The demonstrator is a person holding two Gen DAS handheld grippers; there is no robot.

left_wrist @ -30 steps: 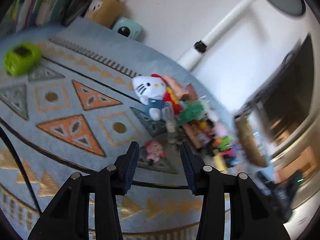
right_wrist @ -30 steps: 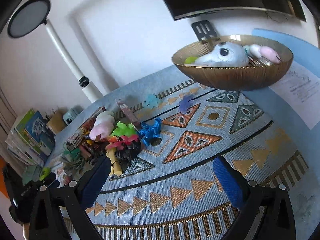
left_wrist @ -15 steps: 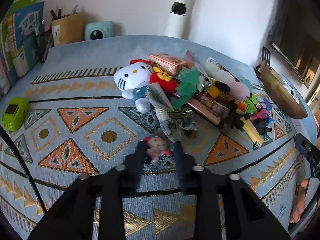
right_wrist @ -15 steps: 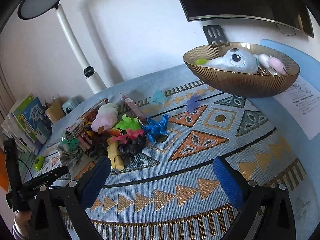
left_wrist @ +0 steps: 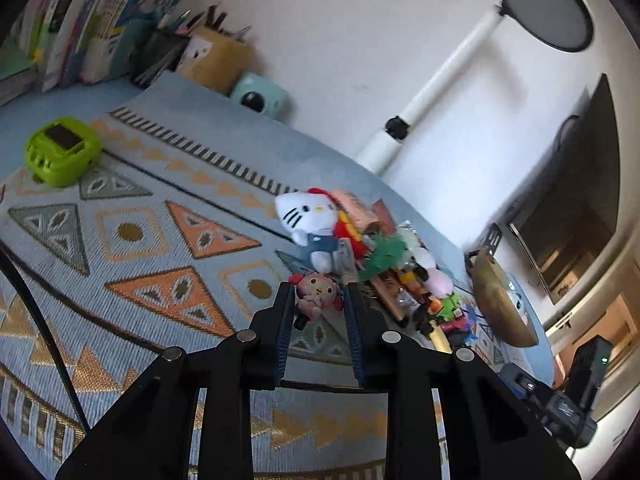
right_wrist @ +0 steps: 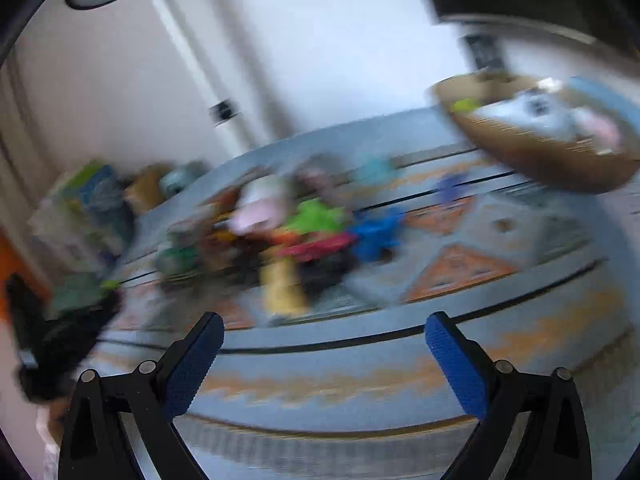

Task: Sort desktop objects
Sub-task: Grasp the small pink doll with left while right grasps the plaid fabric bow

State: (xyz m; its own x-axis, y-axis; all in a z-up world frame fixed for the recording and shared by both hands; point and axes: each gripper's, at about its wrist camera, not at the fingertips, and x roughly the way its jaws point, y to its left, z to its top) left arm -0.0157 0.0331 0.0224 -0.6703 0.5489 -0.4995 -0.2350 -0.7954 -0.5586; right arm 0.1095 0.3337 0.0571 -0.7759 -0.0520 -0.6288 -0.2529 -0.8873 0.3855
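Note:
My left gripper [left_wrist: 319, 300] is shut on a small pink doll [left_wrist: 316, 294] and holds it just above the patterned mat [left_wrist: 120, 240]. Behind it lies a pile of toys [left_wrist: 400, 276], with a white cat plush [left_wrist: 308, 216] at its near end. A gold bowl [left_wrist: 496, 304] with plush toys inside stands past the pile. The right wrist view is blurred by motion. In it my right gripper [right_wrist: 323, 322] hangs over bare mat in front of the toy pile [right_wrist: 288, 236], its jaws wide and closing with nothing between them. The bowl [right_wrist: 540, 152] sits at its upper right.
A green gadget [left_wrist: 62, 152] lies on the mat's left edge. Books [left_wrist: 80, 20], a pencil holder [left_wrist: 216, 60] and a mint camera [left_wrist: 260, 94] line the back wall. A white lamp pole [left_wrist: 432, 92] rises behind the pile, and a dark monitor [left_wrist: 568, 200] stands at right.
My left gripper closed on the pink doll and raised it off the mat. The right gripper swung in a fast move, blurring its view, and its jaws narrowed slightly.

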